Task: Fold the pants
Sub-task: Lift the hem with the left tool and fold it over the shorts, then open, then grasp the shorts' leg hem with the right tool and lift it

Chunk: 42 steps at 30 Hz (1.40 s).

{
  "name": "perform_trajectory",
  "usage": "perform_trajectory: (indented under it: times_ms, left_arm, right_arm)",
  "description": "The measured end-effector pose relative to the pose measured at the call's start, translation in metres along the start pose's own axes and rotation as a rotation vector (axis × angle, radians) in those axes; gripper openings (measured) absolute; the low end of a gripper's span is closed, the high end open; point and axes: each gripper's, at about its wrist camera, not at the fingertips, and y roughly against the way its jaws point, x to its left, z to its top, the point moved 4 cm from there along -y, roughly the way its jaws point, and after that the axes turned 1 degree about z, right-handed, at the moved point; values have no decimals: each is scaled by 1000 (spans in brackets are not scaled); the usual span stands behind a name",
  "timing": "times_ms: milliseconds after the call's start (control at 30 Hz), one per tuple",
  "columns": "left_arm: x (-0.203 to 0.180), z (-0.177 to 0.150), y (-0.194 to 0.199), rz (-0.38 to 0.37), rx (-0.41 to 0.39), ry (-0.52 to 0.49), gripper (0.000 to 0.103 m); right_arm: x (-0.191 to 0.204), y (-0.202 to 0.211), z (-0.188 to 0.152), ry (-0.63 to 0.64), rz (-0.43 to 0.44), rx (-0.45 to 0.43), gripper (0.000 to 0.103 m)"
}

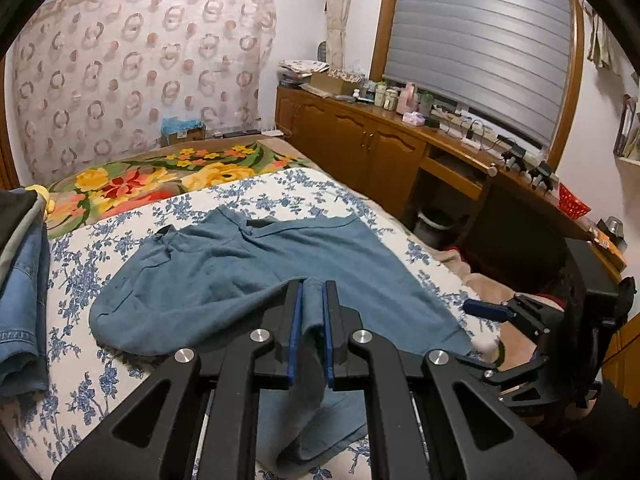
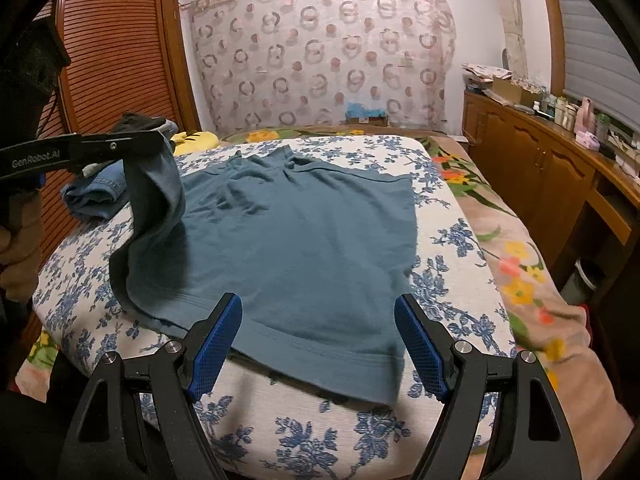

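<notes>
Teal-blue pants (image 2: 300, 232) lie spread on the blue-flowered white bed cover (image 2: 320, 440), waistband toward the far end. My left gripper (image 1: 313, 284) is shut on a pinched fold of the pants (image 1: 240, 264). In the right wrist view that left gripper (image 2: 156, 140) holds the left edge of the cloth lifted off the bed, and the fabric hangs down from it. My right gripper (image 2: 318, 300) stands open just above the near hem, with its blue pads (image 2: 218, 340) on either side of the cloth and not pressing on it.
A pile of folded denim and dark clothes (image 1: 20, 300) sits on the bed's left side beside a yellow plush (image 2: 200, 140). A flowered blanket (image 1: 160, 176) covers the far end. Wooden cabinets and a cluttered desk (image 1: 360, 140) run along the right, with a bin (image 1: 436, 224) below.
</notes>
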Motion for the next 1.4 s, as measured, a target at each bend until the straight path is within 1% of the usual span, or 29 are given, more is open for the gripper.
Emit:
perform_trajectory:
  times_ms: [67, 100, 133, 167, 200, 267, 333, 400, 467, 533, 600, 667, 733, 800, 967, 1100, 1200, 1400]
  left_arm:
    - [1, -1, 0, 11, -3, 6, 12]
    - [2, -1, 1, 14, -4, 9, 20]
    - [4, -2, 3, 17, -8, 14, 31]
    - [6, -2, 5, 18, -13, 19, 38]
    - [9, -2, 9, 20, -23, 28, 50]
    - [15, -4, 15, 27, -31, 38, 57]
    - [21, -7, 19, 40, -34, 48, 77]
    - [28, -11, 23, 42, -41, 61, 78]
    - [35, -17, 23, 45, -26, 74, 78]
    - [43, -28, 22, 74, -10, 84, 78]
    - [49, -39, 19, 99, 10, 86, 78]
    - [56, -51, 14, 91, 39, 100, 78]
    - [61, -58, 12, 89, 55, 114, 78]
    - [65, -64, 9, 106, 68, 124, 78]
    - [66, -77, 4, 118, 95, 120, 78]
    - [63, -89, -1, 123, 130, 106, 78]
    - [62, -97, -3, 120, 149, 103, 78]
    - [65, -106, -5, 103, 167, 130, 78]
  right_arm:
    - [-2, -1, 1, -6, -1, 1, 80]
    - [-2, -1, 0, -8, -2, 2, 80]
    - [-1, -2, 0, -10, -2, 3, 80]
    - [-1, -2, 0, -10, -3, 4, 80]
    - [0, -3, 0, -10, -3, 4, 80]
    - [2, -2, 1, -7, -1, 5, 80]
    - [3, -2, 2, -3, 0, 4, 80]
    - [6, -3, 4, 2, 4, 1, 80]
    - [6, -4, 5, 6, 10, 0, 80]
    - [6, -7, 7, 9, 21, 3, 73]
    - [7, -9, 8, 11, 31, 4, 69]
    - [8, -11, 12, 12, 48, 4, 66]
    - [8, -15, 18, 14, 61, 2, 65]
    - [10, -17, 26, 23, 67, -5, 64]
    - [19, -24, 44, 44, 87, -29, 61]
    - [26, -34, 54, 53, 118, -34, 51]
    - [31, -49, 55, 48, 147, -16, 48]
    - [43, -79, 51, 70, 181, 48, 48]
